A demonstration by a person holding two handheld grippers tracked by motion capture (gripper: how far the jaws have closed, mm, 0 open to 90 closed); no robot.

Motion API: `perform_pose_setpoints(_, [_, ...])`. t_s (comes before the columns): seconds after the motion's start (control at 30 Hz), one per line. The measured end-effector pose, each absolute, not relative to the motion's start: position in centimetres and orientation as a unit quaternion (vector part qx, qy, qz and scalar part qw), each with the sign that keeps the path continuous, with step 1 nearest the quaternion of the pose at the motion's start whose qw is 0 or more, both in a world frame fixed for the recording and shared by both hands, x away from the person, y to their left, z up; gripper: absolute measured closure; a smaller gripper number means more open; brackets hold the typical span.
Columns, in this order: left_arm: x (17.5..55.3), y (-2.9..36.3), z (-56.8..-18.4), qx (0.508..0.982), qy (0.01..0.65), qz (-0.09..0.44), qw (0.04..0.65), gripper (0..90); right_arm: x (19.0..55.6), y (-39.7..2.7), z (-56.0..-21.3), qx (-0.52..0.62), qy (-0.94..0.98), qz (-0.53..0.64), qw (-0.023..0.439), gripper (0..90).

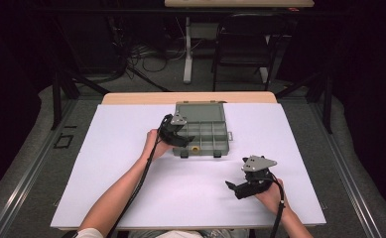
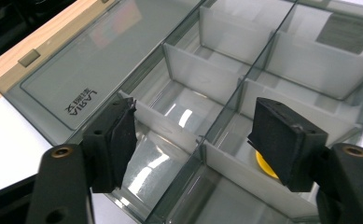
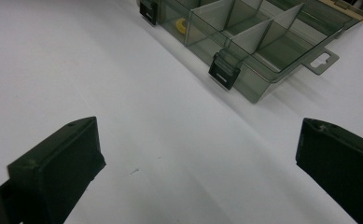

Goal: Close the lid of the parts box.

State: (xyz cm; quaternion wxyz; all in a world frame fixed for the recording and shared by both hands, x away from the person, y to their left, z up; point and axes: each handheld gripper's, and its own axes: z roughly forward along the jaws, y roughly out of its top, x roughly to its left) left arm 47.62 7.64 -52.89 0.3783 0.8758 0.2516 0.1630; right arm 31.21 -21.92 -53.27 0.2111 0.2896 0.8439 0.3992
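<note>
L claw (image 2: 193, 140) (jaws apart) hangs over organizer box (image 2: 226, 60) w/ yellow piece (image 2: 263, 164).

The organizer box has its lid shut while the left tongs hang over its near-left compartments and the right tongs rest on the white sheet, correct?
Not quite: the organizer box has its lid open, laid back flat behind the compartments, as the left gripper view shows. The rest holds: the left tongs hang over the near-left compartments, and the right tongs rest on the white sheet.
</note>
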Motion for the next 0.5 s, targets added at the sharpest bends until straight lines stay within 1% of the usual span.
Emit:
perform_pose_setpoints(0.07, [47.66,7.68,-53.04,0.873,0.259,0.168,0.378,34.4,31.19,-21.86,-53.25,0.289,0.844,0.399,0.211,0.0])
perform_pose_setpoints(0.13, [47.79,7.82,-53.14,0.87,0.264,0.165,0.382,37.6,31.21,-21.83,-53.28,0.289,0.844,0.4,0.21,0.0])
perform_pose_setpoints(0.4, [48.06,7.82,-53.79,0.871,0.27,0.145,0.384,44.3,31.19,-21.91,-53.28,0.289,0.844,0.399,0.211,0.0])
perform_pose_setpoints(0.5, [48.04,7.73,-53.92,0.867,0.276,0.145,0.388,45.8,31.22,-21.86,-53.3,0.288,0.845,0.399,0.21,0.0])
